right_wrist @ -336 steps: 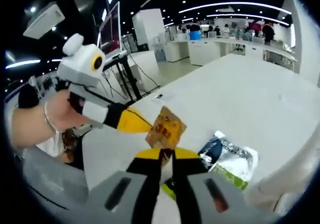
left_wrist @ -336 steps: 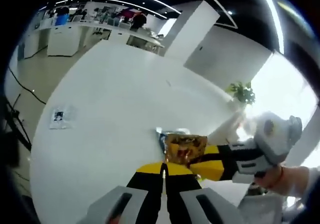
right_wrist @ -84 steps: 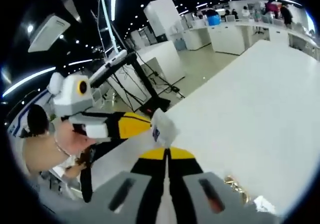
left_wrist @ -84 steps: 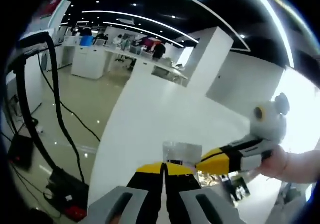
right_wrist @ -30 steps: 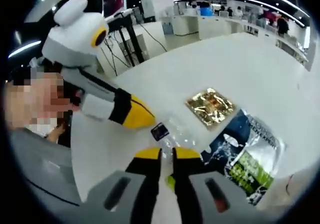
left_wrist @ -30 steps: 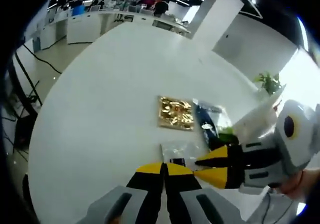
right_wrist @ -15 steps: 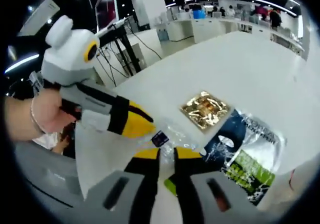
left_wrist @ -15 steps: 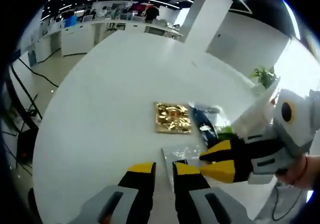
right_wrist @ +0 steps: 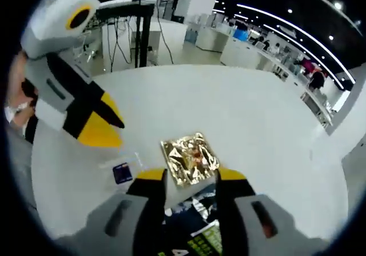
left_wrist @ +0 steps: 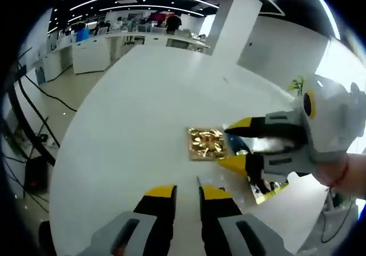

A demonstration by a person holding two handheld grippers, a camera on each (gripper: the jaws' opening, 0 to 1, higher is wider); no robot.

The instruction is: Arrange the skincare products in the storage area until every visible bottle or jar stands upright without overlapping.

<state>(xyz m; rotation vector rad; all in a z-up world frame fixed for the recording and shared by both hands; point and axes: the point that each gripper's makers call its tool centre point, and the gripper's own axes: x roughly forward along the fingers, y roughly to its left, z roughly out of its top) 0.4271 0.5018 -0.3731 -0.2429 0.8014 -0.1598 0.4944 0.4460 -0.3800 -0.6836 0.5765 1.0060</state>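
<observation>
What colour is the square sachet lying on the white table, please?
Shiny, crinkled gold; the sachet shows best in the right gripper view.

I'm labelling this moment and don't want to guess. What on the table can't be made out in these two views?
- Dark packet: right gripper view, mostly hidden behind the right gripper; its print is cut off.
- Same packet, left gripper view: covered by the right gripper.
- Clear sachet: right gripper view, label too small to read.
- Gold packet: left gripper view, print lost in glare.
- Bottles or jars: none recognisable.

White table [left_wrist: 131,113] with gold sachet [left_wrist: 206,143], clear packet [right_wrist: 121,168].
</observation>
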